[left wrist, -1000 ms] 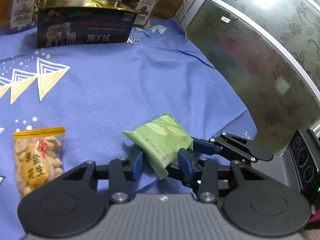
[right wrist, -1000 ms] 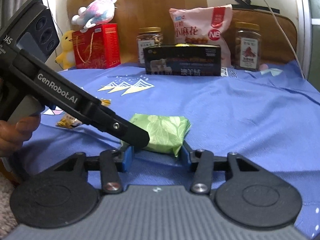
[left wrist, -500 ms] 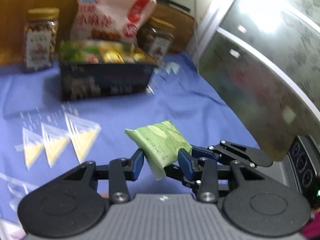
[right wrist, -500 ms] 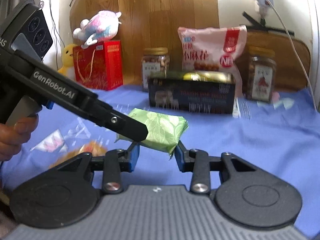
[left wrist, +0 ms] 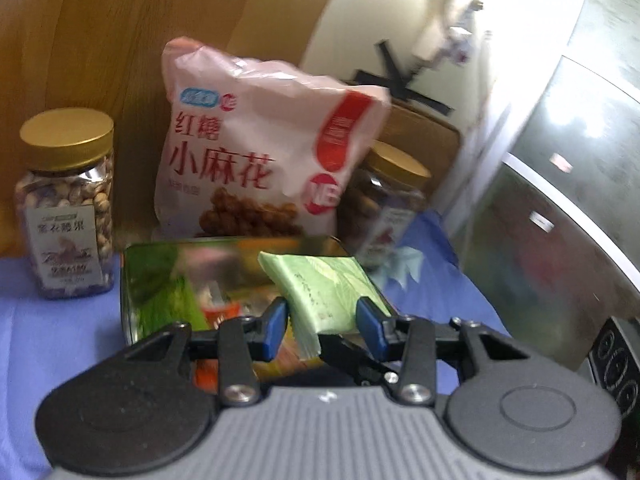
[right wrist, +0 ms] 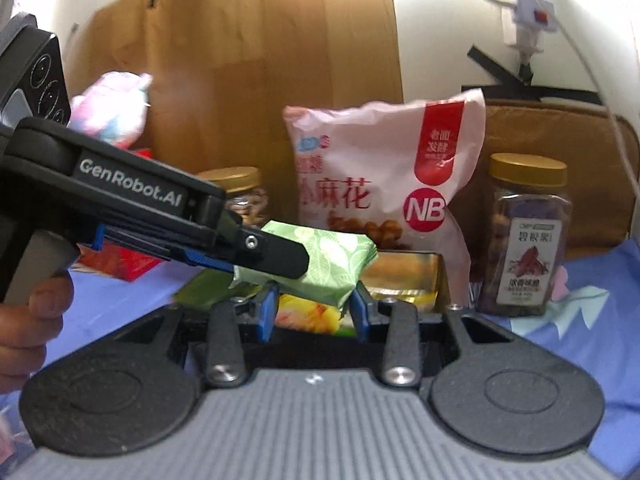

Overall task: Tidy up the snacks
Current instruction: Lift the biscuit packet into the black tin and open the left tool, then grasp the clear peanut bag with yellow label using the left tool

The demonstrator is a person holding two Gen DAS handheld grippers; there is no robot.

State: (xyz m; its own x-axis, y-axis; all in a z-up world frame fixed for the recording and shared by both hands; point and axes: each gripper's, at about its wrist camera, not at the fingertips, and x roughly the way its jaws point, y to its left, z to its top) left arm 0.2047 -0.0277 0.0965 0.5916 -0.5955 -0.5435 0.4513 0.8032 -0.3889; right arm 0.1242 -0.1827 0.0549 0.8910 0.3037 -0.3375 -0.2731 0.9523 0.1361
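A green leaf-printed snack packet (left wrist: 328, 288) (right wrist: 336, 264) hangs in the air, held from two sides. My left gripper (left wrist: 322, 320) is shut on its near end. In the right wrist view that gripper's black finger (right wrist: 276, 256) lies across the packet from the left. My right gripper (right wrist: 314, 304) is shut on the packet's lower edge, blue pads against both sides. Just beyond and below the packet stands an open tin box (left wrist: 130, 280) (right wrist: 438, 276) with a gold inside and several snack packs in it.
Behind the box a pink snack bag (left wrist: 256, 160) (right wrist: 384, 184) leans on the wooden board, with a gold-lidded jar on each side (left wrist: 66, 204) (right wrist: 526, 236). A red gift box (right wrist: 120, 264) and a plush toy (right wrist: 112, 108) sit at left. A hand (right wrist: 24, 320) holds the left gripper's handle. Blue cloth covers the surface.
Both grippers have carried the green packet up off the blue cloth and forward to the open tin box. The box, bag and jars now look much nearer.
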